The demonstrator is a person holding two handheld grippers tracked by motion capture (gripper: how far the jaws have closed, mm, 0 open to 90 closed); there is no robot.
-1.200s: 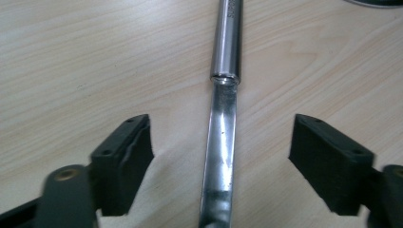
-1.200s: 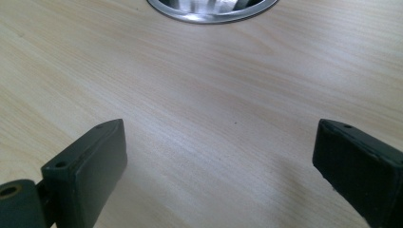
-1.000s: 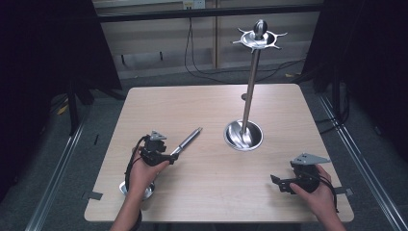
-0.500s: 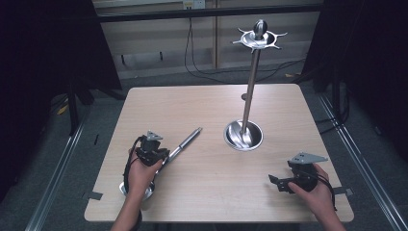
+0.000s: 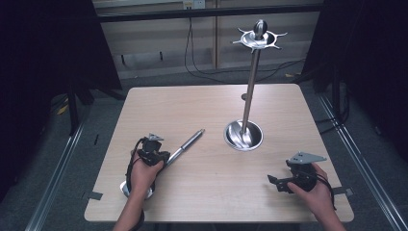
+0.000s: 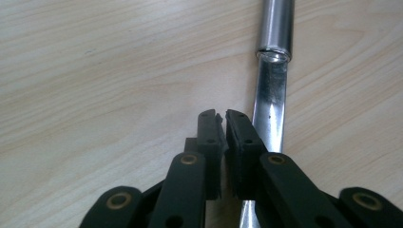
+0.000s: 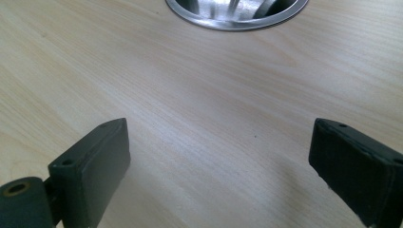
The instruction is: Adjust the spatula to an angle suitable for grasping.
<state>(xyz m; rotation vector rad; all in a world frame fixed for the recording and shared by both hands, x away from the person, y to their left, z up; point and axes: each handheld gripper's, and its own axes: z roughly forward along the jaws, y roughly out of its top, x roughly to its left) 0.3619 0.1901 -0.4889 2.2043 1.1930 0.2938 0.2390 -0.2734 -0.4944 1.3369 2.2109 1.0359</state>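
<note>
A shiny metal rod lies slanted on the wooden table. My left gripper rests at the rod's near end. In the left gripper view its jaws are shut with nothing between them, and the rod runs alongside and under the right jaw. A metal stand has a round base, a tall pole and a spiked crown. My right gripper sits near the front right, pointing left. Its jaws are wide open over bare wood, with the base rim ahead.
A round metal disc lies partly hidden under the left wrist at the table's front left edge. Cables trail on the floor behind the table, and dark curtains hang on both sides.
My left gripper has edged slightly back toward the near edge. The rod, the stand and the right gripper are about where they were.
</note>
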